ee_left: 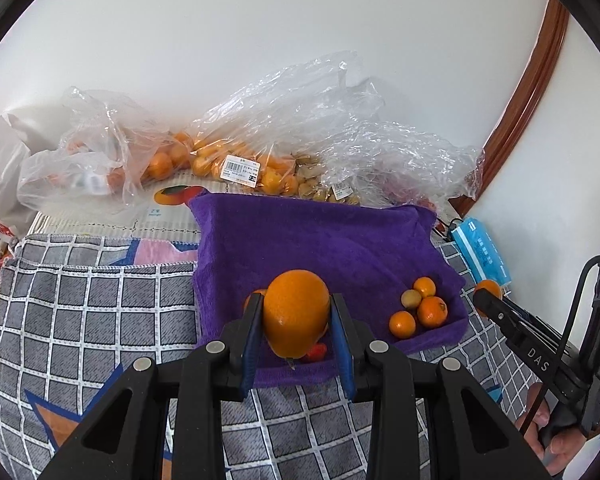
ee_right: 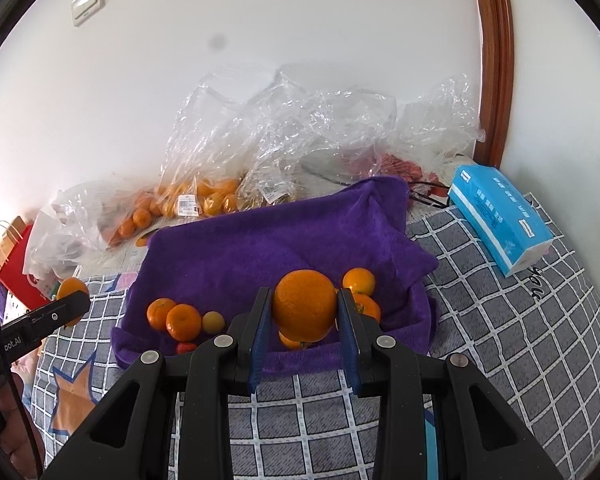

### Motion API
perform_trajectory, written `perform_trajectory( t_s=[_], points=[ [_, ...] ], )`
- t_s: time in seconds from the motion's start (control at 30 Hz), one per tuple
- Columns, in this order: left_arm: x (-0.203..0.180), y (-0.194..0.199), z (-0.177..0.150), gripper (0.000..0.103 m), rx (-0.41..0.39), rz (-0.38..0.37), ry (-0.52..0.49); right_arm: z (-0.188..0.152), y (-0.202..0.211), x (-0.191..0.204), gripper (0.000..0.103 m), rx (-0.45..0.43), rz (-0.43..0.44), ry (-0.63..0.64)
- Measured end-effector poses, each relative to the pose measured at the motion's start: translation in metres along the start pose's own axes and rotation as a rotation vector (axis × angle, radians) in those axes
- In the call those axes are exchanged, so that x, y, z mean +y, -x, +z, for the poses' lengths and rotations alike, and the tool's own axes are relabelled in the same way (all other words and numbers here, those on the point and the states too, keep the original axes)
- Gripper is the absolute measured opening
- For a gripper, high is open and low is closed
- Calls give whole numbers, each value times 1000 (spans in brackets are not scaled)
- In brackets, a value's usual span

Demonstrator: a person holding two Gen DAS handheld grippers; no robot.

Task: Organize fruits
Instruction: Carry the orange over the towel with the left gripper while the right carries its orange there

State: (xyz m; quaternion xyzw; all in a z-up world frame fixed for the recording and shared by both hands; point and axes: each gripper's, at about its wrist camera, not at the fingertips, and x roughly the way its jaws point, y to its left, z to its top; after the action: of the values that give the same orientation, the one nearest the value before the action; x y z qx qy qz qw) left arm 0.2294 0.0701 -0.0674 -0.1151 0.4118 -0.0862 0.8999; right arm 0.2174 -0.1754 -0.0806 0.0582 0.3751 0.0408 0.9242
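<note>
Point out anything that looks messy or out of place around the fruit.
The purple towel lies rumpled, its far right corner folded up. Behind it, crumpled clear plastic bags sprawl open against the wall with fruit inside. A blue tissue pack sits askew on the checked blanket. Nothing looks spilled or damaged.

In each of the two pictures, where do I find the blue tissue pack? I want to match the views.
Left wrist view: the blue tissue pack is at the right edge, beyond the purple towel's right corner.
Right wrist view: the blue tissue pack is at upper right, lying on the checked cloth.
Shared landmark: the purple towel, left of the pack in both.
</note>
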Motion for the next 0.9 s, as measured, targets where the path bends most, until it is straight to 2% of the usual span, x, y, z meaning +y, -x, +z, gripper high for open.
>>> perform_trajectory(
  t_s=[0.9],
  points=[
    [15, -115, 22, 30, 100, 44, 10, 8, -116, -15, 32, 56, -15, 0]
  ],
)
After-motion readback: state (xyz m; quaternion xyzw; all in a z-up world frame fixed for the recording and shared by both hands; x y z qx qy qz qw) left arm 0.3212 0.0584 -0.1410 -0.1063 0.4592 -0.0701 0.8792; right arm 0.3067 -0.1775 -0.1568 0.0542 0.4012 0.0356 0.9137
